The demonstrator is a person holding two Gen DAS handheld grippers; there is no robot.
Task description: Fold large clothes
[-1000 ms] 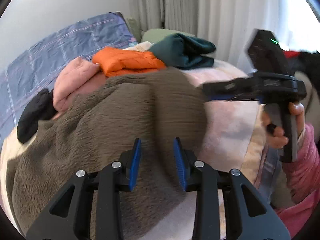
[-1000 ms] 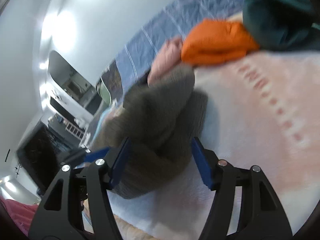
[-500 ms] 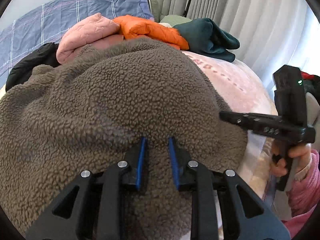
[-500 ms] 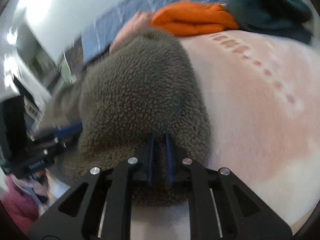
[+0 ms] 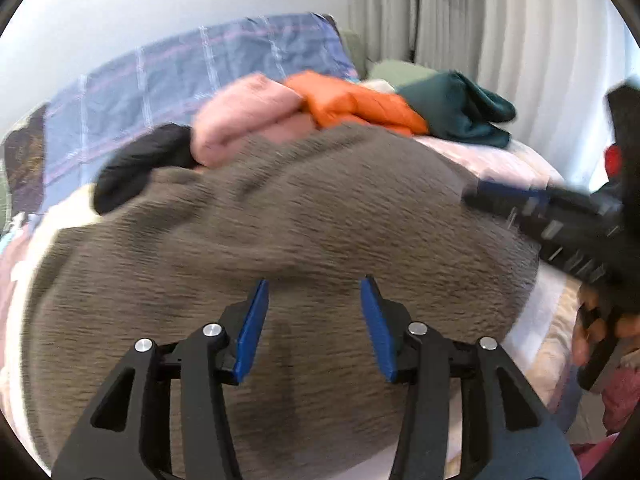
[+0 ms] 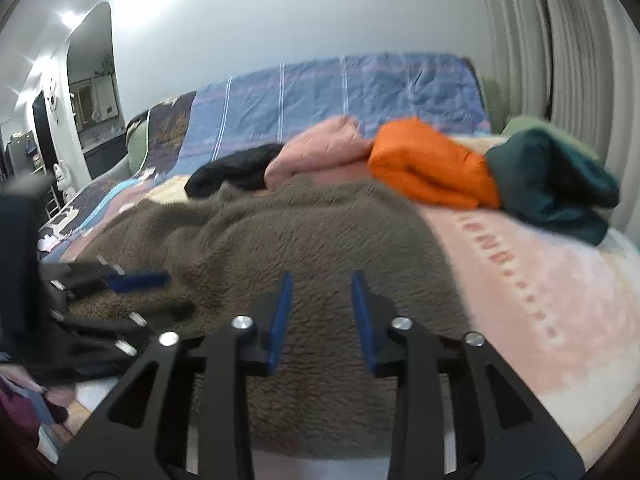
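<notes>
Pink bed cover (image 6: pixel 540 280), brown fleece (image 6: pixel 280 232), orange jacket (image 6: pixel 432 160) behind, both grippers just opened, empty

Brown fleece garment (image 6: pixel 304 240) looks rough, nubbly cloth; pink blanket (image 6: pixel 540 280) softer plush.

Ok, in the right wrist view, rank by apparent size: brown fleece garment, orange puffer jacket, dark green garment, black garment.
1. Brown fleece garment, though nearest the camera.
2. Orange puffer jacket and dark green garment: too alike to rank.
3. Black garment, partly hidden.
</notes>
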